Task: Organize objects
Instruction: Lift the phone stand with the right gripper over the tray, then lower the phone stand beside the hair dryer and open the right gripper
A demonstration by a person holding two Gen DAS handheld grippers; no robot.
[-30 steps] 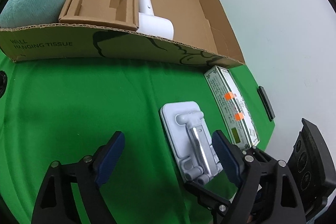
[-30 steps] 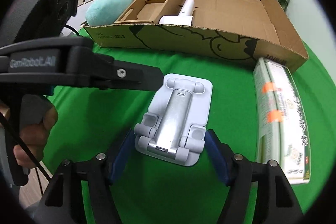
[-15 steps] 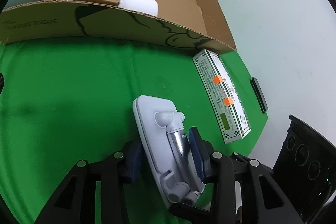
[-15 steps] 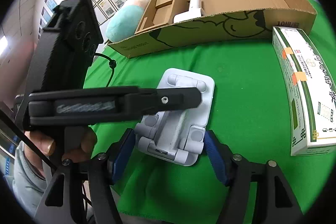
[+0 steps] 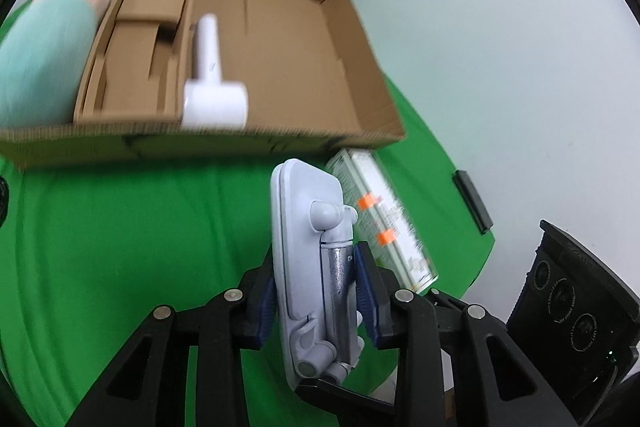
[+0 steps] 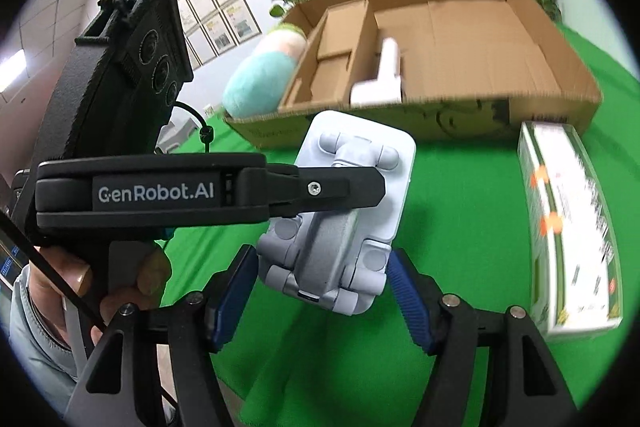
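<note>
Phone stand (image 5: 316,259) clamped by left hand-held gripper (image 5: 316,291).

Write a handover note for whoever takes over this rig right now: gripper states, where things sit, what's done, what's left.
Left gripper: shut on the phone stand, lifted and tilted above the green cloth.
Right gripper: open, empty, just under the stand's near end.
Cardboard box: holds a white handheld device and cardboard inserts.
Green-and-white carton: on the cloth, outside the box, to the right.
Done: stand picked up.
Left: probably stand and carton into the box.
</note>
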